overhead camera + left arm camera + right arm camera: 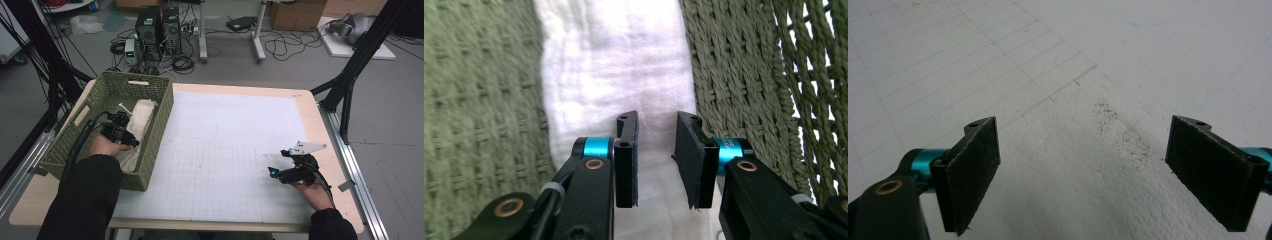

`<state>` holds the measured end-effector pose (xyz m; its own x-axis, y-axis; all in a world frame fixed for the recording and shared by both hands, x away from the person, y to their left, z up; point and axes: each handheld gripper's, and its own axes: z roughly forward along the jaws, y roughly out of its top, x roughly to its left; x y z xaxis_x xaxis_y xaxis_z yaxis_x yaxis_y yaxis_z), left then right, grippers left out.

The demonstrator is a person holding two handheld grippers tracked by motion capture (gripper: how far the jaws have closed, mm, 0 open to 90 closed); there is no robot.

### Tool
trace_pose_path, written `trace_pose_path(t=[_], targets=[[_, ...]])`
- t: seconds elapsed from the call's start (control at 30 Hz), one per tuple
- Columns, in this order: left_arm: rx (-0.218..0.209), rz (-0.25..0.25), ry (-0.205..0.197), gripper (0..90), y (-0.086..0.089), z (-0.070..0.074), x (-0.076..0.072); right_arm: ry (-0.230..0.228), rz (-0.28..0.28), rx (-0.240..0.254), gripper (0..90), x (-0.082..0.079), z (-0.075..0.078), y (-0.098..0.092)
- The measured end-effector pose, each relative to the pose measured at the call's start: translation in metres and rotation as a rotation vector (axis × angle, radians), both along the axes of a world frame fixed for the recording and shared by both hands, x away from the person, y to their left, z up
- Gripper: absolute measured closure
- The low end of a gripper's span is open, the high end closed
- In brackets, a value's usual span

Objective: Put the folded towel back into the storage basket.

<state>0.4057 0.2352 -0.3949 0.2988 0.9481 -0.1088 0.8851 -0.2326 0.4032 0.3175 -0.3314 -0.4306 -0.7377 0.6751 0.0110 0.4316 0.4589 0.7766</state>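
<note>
A person is sitting at a pale wooden desk that is carrying a white gridded mat over most of its top. At the desk's left edge a green woven basket is standing, and a white folded cloth is lying inside it along the right-hand wall. The left hand-held gripper is reaching down into the basket over the cloth, with the person's left hand wrapped around its body and a black cable trailing back over the dark sleeve. In the left gripper view, the left hand-held gripper is showing its two black jaws parted by a narrow gap, with nothing between them; the white cloth is lying right behind and below them, and the woven basket walls are rising on both sides. Whether the jaw tips are touching the cloth cannot be told. The right hand-held gripper is hovering over the right part of the mat, held in the person's right hand, with its grey three-cornered plate on top. In the right gripper view, the right hand-held gripper is standing with its jaws spread wide apart and empty above the white gridded mat, where a few dark specks are lying on the surface.
</note>
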Motion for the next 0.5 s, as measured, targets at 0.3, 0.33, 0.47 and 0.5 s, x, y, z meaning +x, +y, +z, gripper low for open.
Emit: trace_pose_path(t=[0.3,0.33,0.47,0.5], targets=[[-0.083,0.001,-0.099,69.6,0.010,0.023,-0.007,-0.013,0.001,0.009,13.2,0.000,0.002,-0.001],[-0.096,0.004,-0.105,69.1,0.010,0.025,-0.008,-0.007,0.001,0.013,13.2,0.000,0.002,-0.001],[-0.134,0.013,-0.138,65.5,0.012,0.030,-0.009,-0.007,-0.001,0.020,13.1,0.000,0.002,-0.001],[-0.142,0.019,-0.143,64.8,0.012,0.030,-0.009,-0.007,-0.001,0.022,13.0,0.000,0.003,-0.001]])
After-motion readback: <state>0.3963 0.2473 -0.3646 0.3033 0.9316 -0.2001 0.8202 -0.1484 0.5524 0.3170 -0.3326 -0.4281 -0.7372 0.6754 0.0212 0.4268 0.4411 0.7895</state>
